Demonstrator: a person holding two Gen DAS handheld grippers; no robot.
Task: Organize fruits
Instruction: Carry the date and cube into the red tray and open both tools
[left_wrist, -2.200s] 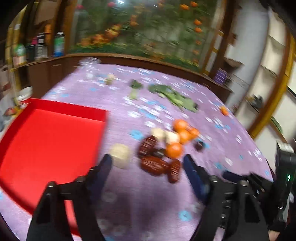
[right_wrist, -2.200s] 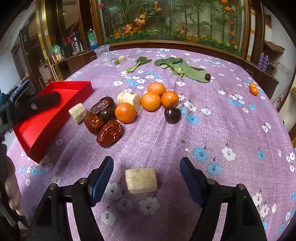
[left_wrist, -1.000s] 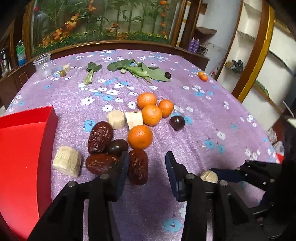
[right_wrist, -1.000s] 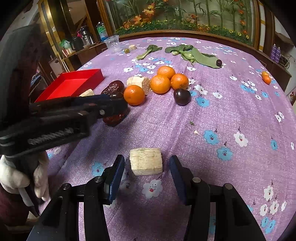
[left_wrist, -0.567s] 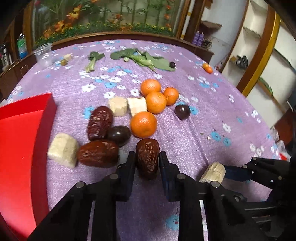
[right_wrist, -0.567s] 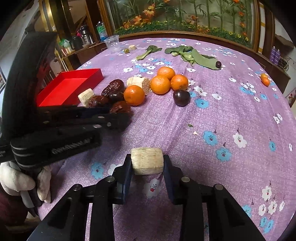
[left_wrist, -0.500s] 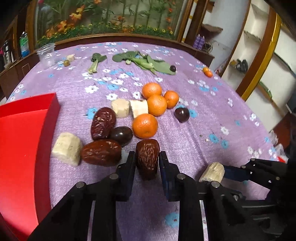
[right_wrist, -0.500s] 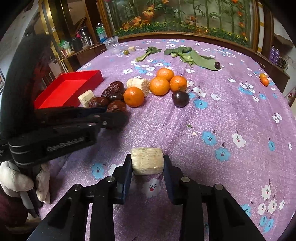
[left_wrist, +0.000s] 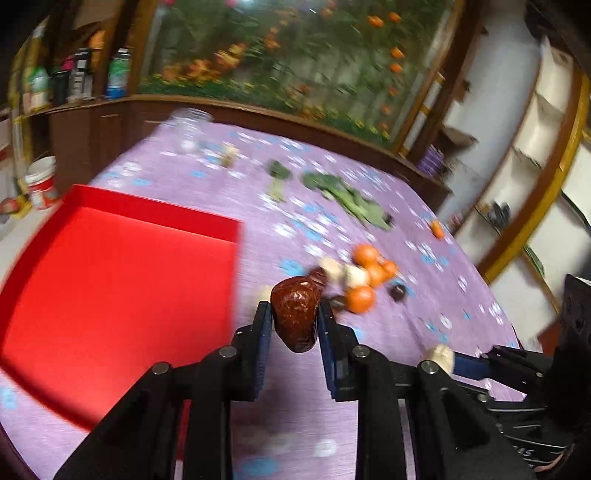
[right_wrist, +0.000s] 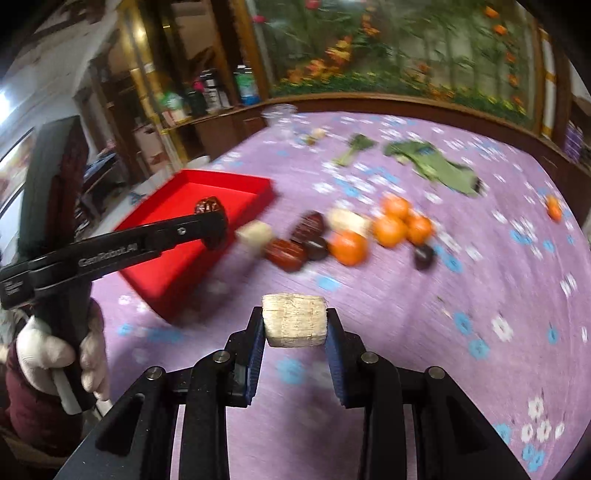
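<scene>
The red tray sits at the desk's left, so the left claw, clamped on a brown date, should carry over its rim before releasing, while the right claw, gripping a pale cut chunk, follows clear.

Shallow red cardboard tray lies left on the purple flowered tablecloth; round orange tangerines cluster right, leafy green vegetables farther back

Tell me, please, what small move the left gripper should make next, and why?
Probably carry the date leftward over the red tray before opening: the left gripper has its jaws shut on it, lifted beside the tray's edge rather than clearly above its floor.
</scene>
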